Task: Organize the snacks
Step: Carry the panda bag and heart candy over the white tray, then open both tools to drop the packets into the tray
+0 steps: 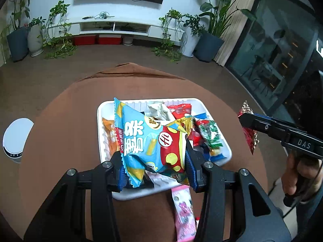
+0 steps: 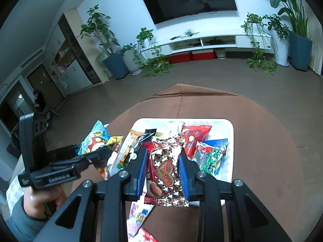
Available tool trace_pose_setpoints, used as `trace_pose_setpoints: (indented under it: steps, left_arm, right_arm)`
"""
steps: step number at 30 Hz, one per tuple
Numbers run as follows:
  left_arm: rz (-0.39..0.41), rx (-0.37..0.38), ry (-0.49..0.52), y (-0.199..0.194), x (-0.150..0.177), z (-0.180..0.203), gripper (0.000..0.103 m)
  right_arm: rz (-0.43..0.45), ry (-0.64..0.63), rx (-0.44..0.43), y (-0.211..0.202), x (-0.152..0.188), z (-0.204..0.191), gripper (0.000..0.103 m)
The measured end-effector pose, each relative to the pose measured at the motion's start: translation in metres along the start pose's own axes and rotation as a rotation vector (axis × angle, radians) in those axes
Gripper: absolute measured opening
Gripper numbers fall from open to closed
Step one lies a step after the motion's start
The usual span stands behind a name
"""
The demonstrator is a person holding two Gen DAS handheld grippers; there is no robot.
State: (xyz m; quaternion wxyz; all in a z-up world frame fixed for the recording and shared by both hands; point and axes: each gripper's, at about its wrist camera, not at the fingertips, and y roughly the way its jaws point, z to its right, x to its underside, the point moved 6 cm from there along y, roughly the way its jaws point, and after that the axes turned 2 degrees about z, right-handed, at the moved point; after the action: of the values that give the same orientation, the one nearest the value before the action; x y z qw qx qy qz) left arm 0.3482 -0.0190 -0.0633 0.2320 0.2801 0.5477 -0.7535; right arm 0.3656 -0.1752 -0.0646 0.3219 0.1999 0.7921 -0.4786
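Claws grasp snacks: left claw a blue packet, right claw a red chocolate packet.

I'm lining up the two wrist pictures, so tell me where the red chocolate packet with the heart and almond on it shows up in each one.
Left wrist view: the red chocolate packet is at the right edge, clamped in the right gripper, beyond the tray.
Right wrist view: the packet is low in the centre, between the gripper's blue pads, in front of the tray.
Shared landmark: the white tray of snacks on the brown tablecloth.
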Motion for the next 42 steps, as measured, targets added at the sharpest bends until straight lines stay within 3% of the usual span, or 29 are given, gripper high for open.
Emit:
trace_pose_setpoints:
  steps: [19, 31, 42]
  left_arm:
    - [-0.036, -0.090, 0.061, 0.099, -0.003, -0.007, 0.043]
    - [-0.051, -0.115, 0.075, 0.128, 0.000, -0.011, 0.044]
    - [-0.068, -0.136, 0.081, 0.153, 0.004, -0.017, 0.045]
  right_arm:
    - [-0.070, 0.010, 0.167, 0.077, -0.014, 0.034, 0.031]
    - [-0.100, -0.049, 0.254, 0.101, -0.012, 0.041, 0.032]
    - [-0.121, -0.081, 0.283, 0.117, -0.004, 0.045, 0.032]
